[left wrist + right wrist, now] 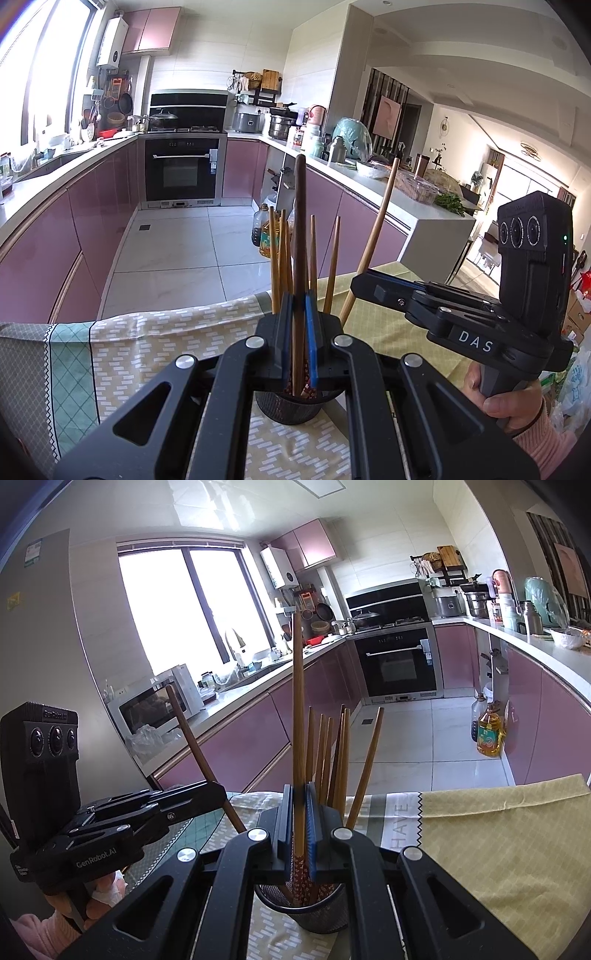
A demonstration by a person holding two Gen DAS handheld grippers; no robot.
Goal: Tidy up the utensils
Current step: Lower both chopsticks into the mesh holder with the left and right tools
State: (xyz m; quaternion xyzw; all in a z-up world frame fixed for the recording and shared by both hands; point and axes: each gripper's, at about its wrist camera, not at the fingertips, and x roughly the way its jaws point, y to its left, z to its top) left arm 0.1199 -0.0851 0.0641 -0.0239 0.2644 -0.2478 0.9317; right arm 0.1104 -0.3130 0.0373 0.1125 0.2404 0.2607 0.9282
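Observation:
A black mesh holder (291,406) (306,908) stands on the cloth-covered table with several wooden chopsticks (332,266) (325,753) upright in it. My left gripper (298,306) (219,792) is shut on a dark brown chopstick (300,221) (192,738) whose lower end reaches down into the holder. My right gripper (299,794) (356,286) is shut on a lighter, long chopstick (298,701) (380,229); its red patterned lower end sits in the holder. The two grippers come at the holder from opposite sides, close together, and both held sticks lean outward.
The yellow and green patterned tablecloth (155,332) (498,830) ends at the table edge just beyond the holder. Past it lie the tiled kitchen floor, pink cabinets and oil bottles (489,734) on the floor. A hand (506,402) holds the right gripper's handle.

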